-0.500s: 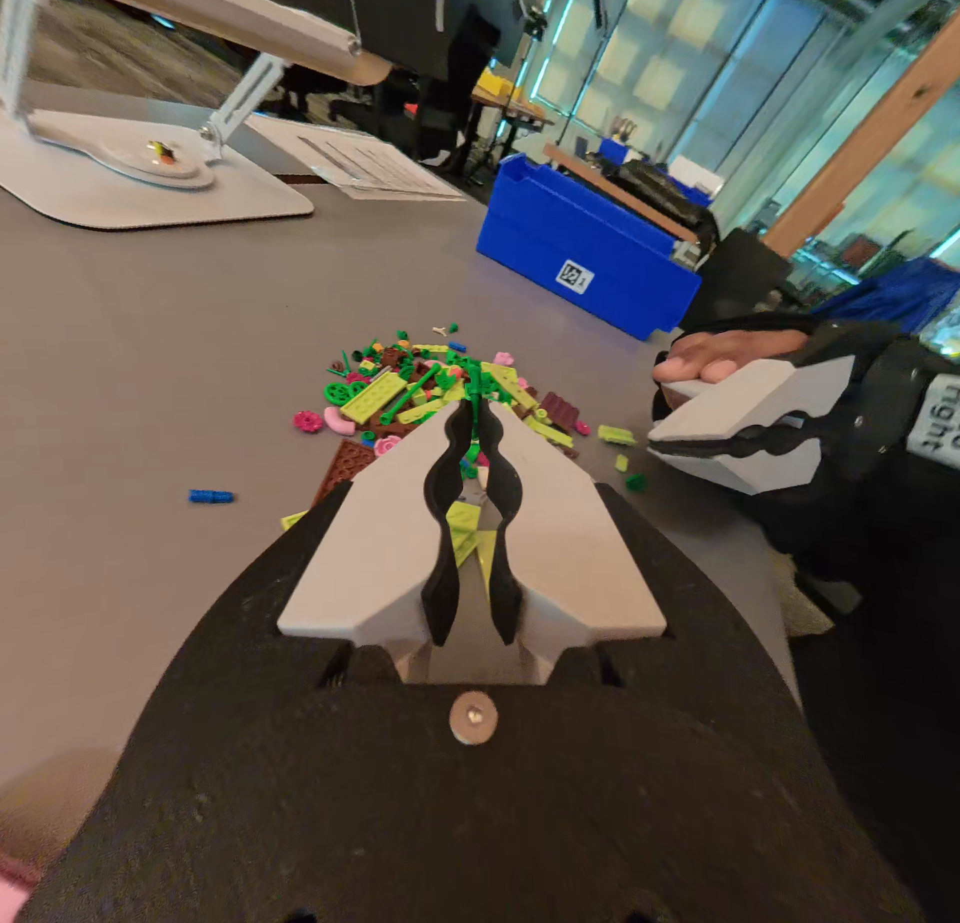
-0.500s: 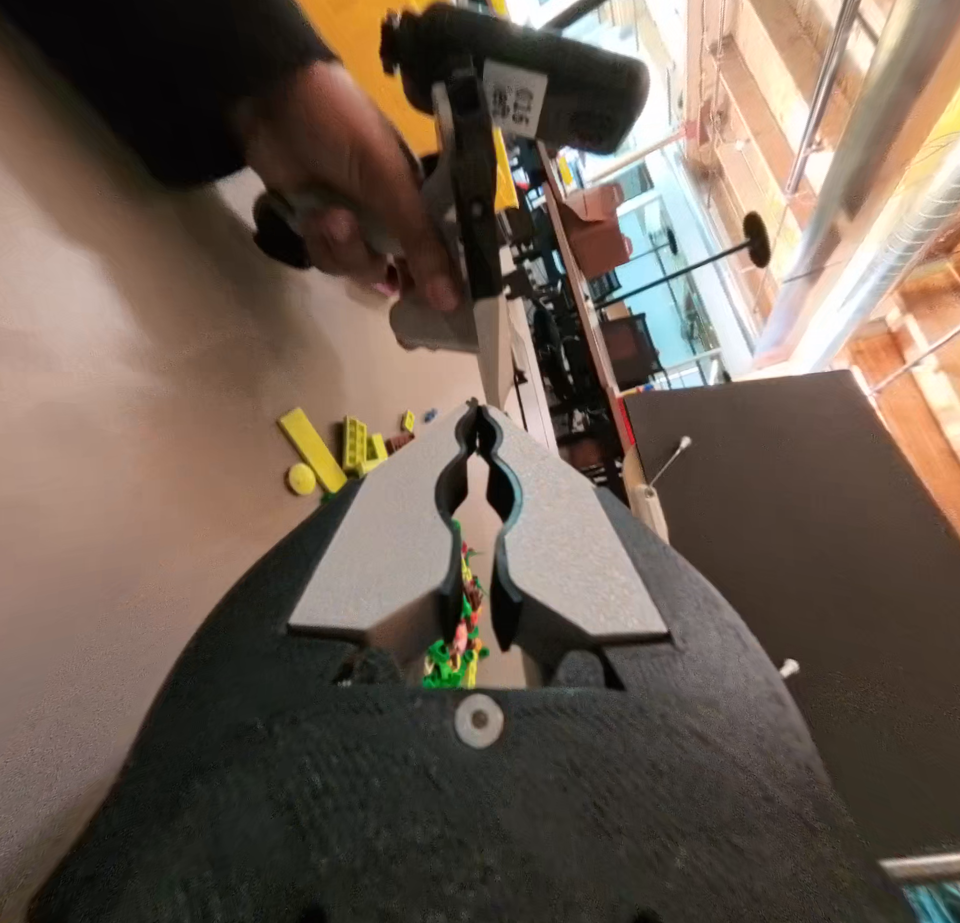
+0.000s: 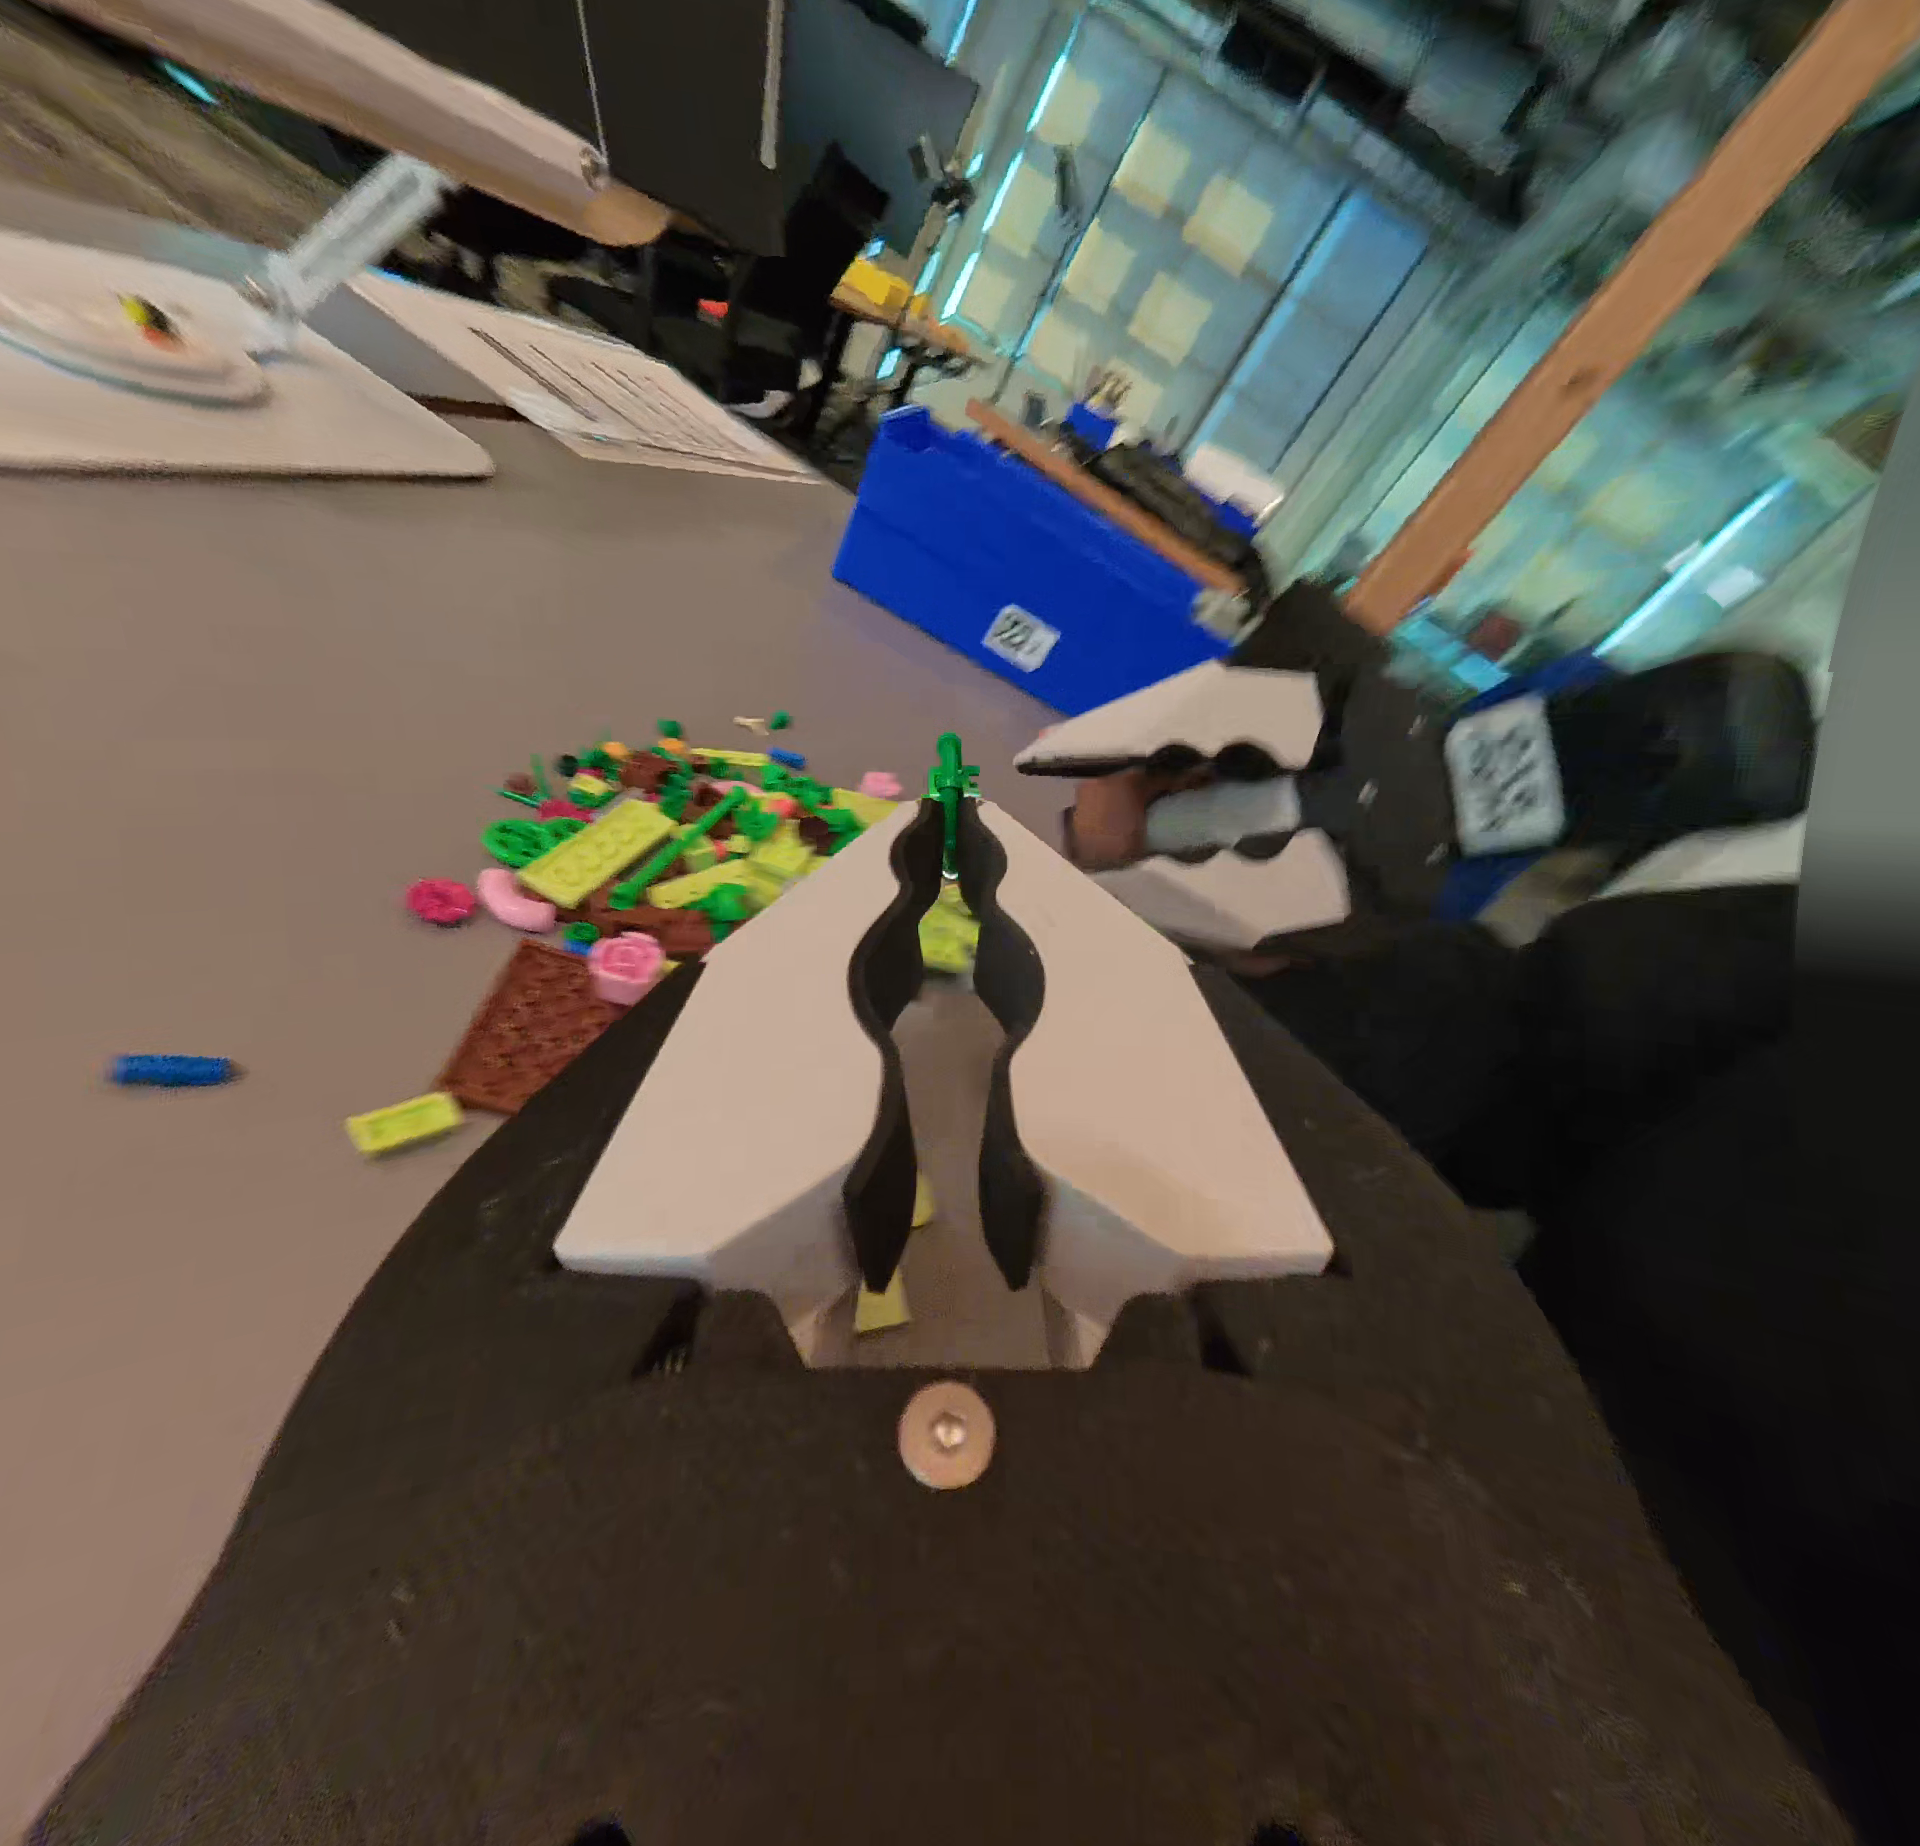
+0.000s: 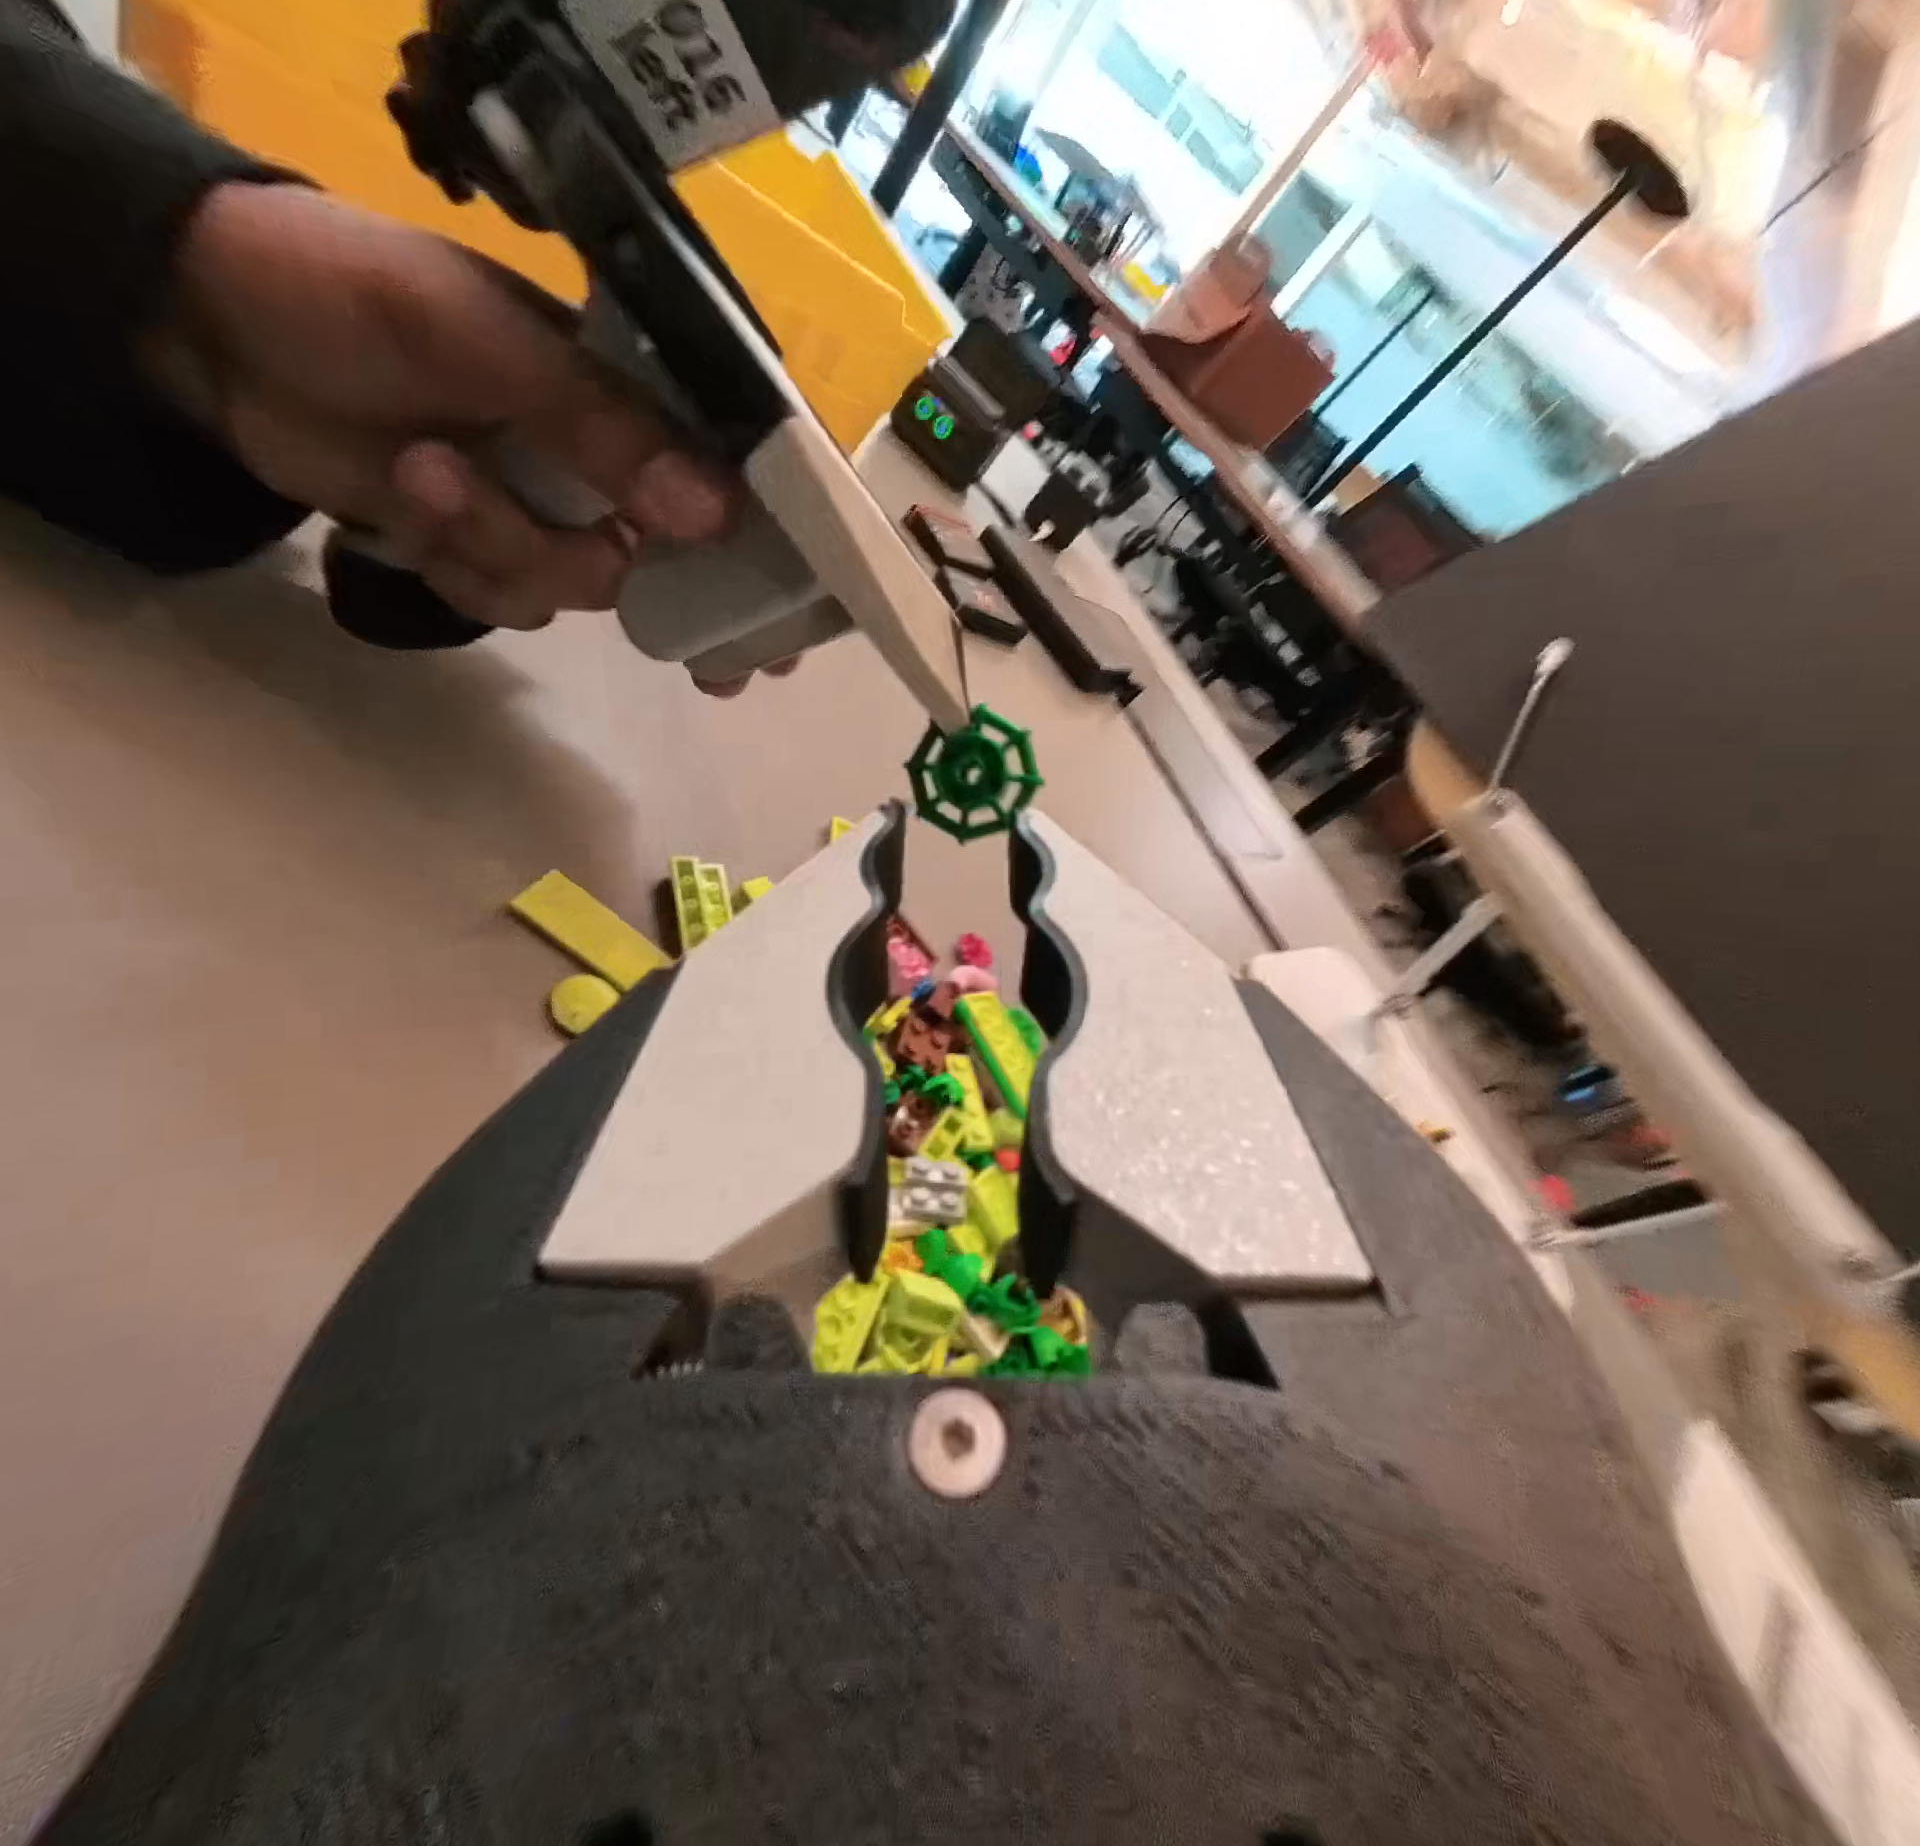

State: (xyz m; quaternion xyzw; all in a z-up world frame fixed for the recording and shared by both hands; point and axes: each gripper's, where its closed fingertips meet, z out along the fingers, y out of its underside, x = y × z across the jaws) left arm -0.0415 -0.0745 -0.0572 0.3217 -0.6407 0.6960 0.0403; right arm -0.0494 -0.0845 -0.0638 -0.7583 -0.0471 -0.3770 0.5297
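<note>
My L gripper [image 3: 945, 809] is clamped on a green web-shaped piece [image 4: 972, 776], raised above the brick pile [image 3: 686, 840]; my R gripper [image 4: 956, 830] w/ fingers apart, tips just beside that piece.

Left wrist view: low, tilted, looking along its fingers past the brick pile [image 3: 686, 840] toward a blue bin [image 3: 997, 570] beyond. Right wrist view: steeper, close above the brick pile [image 4: 956, 1173], facing the left gripper [image 4: 951, 716]. Shared: the pile, the green web piece [image 4: 971, 776], and each other's gripper.
</note>
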